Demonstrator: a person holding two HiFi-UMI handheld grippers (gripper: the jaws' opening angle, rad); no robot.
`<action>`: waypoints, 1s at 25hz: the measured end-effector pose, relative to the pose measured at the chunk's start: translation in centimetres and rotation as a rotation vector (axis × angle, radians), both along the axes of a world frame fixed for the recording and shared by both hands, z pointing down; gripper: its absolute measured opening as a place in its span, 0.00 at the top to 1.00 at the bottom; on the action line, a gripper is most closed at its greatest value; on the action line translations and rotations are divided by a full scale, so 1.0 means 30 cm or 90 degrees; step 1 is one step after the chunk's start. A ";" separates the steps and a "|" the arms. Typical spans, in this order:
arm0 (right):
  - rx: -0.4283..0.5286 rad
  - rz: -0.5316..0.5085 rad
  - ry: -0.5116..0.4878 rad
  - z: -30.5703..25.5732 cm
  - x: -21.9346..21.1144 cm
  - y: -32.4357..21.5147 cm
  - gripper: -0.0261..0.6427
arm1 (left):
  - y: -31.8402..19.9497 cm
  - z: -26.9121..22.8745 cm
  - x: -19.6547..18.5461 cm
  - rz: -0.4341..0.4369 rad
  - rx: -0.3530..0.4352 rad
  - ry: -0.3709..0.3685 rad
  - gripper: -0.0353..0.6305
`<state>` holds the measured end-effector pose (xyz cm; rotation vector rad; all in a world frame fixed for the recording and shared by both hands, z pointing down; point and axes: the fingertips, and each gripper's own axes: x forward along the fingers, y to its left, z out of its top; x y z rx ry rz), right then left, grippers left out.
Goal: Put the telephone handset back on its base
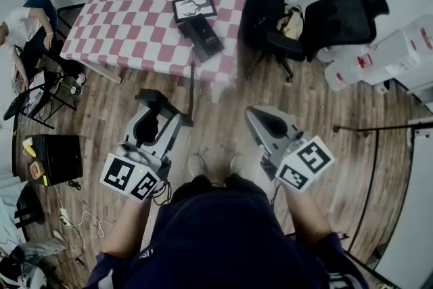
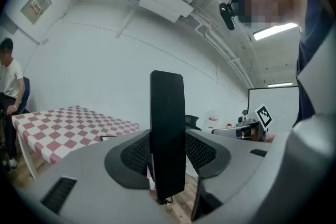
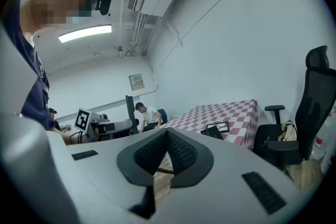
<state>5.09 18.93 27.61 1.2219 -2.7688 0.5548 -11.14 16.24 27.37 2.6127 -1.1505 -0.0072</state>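
A black telephone handset [image 2: 167,128] stands upright between the two pads of my left gripper [image 2: 168,140], which is shut on it. In the head view that gripper [image 1: 159,115] hangs over the wooden floor, a good way short of the table, with the handset [image 1: 150,98] at its tip. A dark cord [image 1: 191,88] runs from the table's edge down towards it. The black base [image 1: 201,36] lies on the checked tablecloth near the front edge. My right gripper [image 1: 253,113] is level with the left, shut and empty; its pads meet at the tip [image 3: 167,135].
The red-and-white checked table [image 1: 135,3] also holds a framed picture [image 1: 194,7]. Two black office chairs [image 1: 270,24] [image 1: 345,10] stand right of it, white containers [image 1: 385,57] further right. A seated person [image 1: 24,30] and a black box [image 1: 57,158] are at the left.
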 end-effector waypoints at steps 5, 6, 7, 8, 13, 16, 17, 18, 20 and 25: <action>0.006 -0.005 0.000 -0.003 0.006 -0.025 0.94 | -0.011 0.011 0.023 0.003 -0.003 -0.003 0.62; 0.007 -0.006 0.000 -0.005 0.008 -0.027 0.94 | -0.013 0.010 0.025 0.003 -0.003 -0.003 0.62; 0.007 -0.007 -0.001 -0.007 0.009 -0.027 0.94 | -0.014 0.008 0.028 0.003 -0.002 -0.004 0.61; 0.007 -0.009 -0.003 -0.008 0.010 -0.025 0.94 | -0.013 0.007 0.030 0.002 -0.002 -0.004 0.62; 0.003 -0.017 -0.007 0.002 0.033 -0.018 0.94 | -0.008 0.003 0.054 -0.004 0.000 -0.009 0.62; -0.013 -0.020 -0.016 0.023 0.066 -0.015 0.94 | -0.001 0.005 0.080 -0.014 0.000 -0.012 0.62; -0.019 -0.023 -0.019 0.031 0.080 -0.012 0.94 | 0.001 0.008 0.090 -0.018 -0.001 -0.013 0.62; -0.023 -0.027 -0.021 0.038 0.096 -0.011 0.94 | 0.003 0.012 0.102 -0.023 -0.003 -0.014 0.62; -0.029 -0.035 -0.025 0.051 0.134 -0.009 0.94 | 0.007 0.019 0.129 -0.034 -0.005 -0.017 0.62; -0.036 -0.050 -0.036 0.078 0.259 -0.001 0.94 | 0.024 0.045 0.218 -0.054 -0.007 -0.040 0.62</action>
